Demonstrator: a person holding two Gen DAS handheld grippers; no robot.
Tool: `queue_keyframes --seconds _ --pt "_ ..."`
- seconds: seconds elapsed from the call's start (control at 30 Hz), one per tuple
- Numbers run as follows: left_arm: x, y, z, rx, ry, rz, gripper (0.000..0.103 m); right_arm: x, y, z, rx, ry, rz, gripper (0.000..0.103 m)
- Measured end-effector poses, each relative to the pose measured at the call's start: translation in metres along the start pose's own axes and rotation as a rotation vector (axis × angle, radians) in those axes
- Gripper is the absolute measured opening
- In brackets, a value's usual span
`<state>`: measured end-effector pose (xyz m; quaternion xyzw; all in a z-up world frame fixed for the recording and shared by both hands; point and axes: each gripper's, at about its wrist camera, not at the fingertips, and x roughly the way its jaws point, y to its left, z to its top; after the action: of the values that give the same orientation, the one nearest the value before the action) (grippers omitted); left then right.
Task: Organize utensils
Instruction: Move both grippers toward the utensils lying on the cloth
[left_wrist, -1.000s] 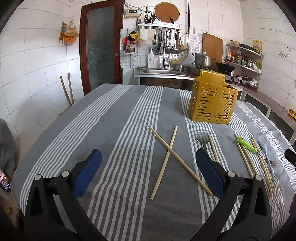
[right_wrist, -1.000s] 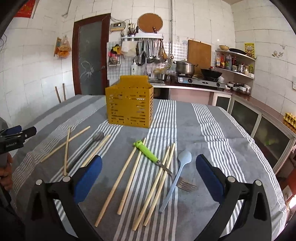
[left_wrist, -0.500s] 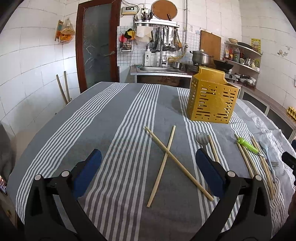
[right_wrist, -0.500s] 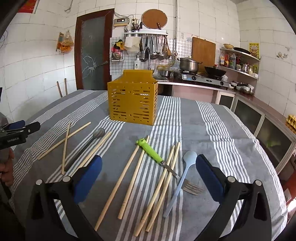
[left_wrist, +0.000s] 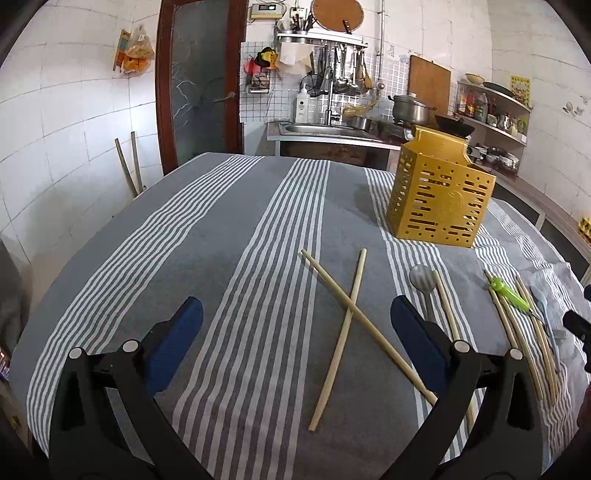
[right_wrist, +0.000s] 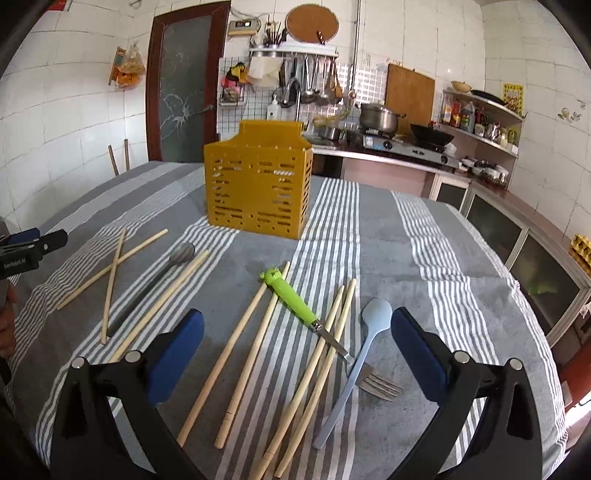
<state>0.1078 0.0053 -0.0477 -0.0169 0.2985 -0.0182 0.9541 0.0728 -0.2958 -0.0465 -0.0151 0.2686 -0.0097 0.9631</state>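
A yellow slotted utensil holder (right_wrist: 258, 188) stands upright on the striped tablecloth; it also shows in the left wrist view (left_wrist: 439, 199). Two crossed chopsticks (left_wrist: 351, 314) lie in front of my open, empty left gripper (left_wrist: 295, 343). A grey spoon (left_wrist: 423, 280) and one chopstick (left_wrist: 445, 306) lie to their right. My right gripper (right_wrist: 295, 350) is open and empty above several chopsticks (right_wrist: 243, 347), a green-handled fork (right_wrist: 295, 299) and a light blue spoon (right_wrist: 365, 339). The left gripper shows at the left edge of the right wrist view (right_wrist: 29, 247).
The table is covered by a grey and white striped cloth (left_wrist: 221, 240). Behind it are a sink counter (left_wrist: 325, 129), a stove with a pot (right_wrist: 380, 118), and shelves (right_wrist: 480, 107). A dark door (left_wrist: 199, 81) stands at the back left.
Both grippers have moved slightly forward and lower over the table, so the utensils and holder look a little nearer. Both stay open. Nothing on the table has moved.
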Motion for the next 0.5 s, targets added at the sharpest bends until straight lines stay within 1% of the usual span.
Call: queue_keyframes --seconds 0.13,0.27,0.33,0.4,0.5 --pt "0.014 -0.001 0.004 -0.001 0.026 0.0 0.098 0.008 -0.006 0.004 -0.005 0.007 -0.021 0.098" --pt "0.027 -0.005 0.008 0.043 0.043 0.016 0.098 0.021 -0.015 0.008 0.023 0.032 -0.031 0.098" --pt "0.035 -0.006 0.012 0.06 0.056 0.01 0.098 0.029 -0.017 0.01 0.027 0.049 -0.024 0.097" --pt "0.045 -0.004 0.016 0.058 0.08 0.003 0.098 0.04 -0.019 0.011 0.016 0.077 -0.023 0.088" --pt "0.056 -0.004 0.022 0.069 0.104 -0.001 0.098 0.054 -0.019 0.015 0.0 0.117 -0.01 0.087"
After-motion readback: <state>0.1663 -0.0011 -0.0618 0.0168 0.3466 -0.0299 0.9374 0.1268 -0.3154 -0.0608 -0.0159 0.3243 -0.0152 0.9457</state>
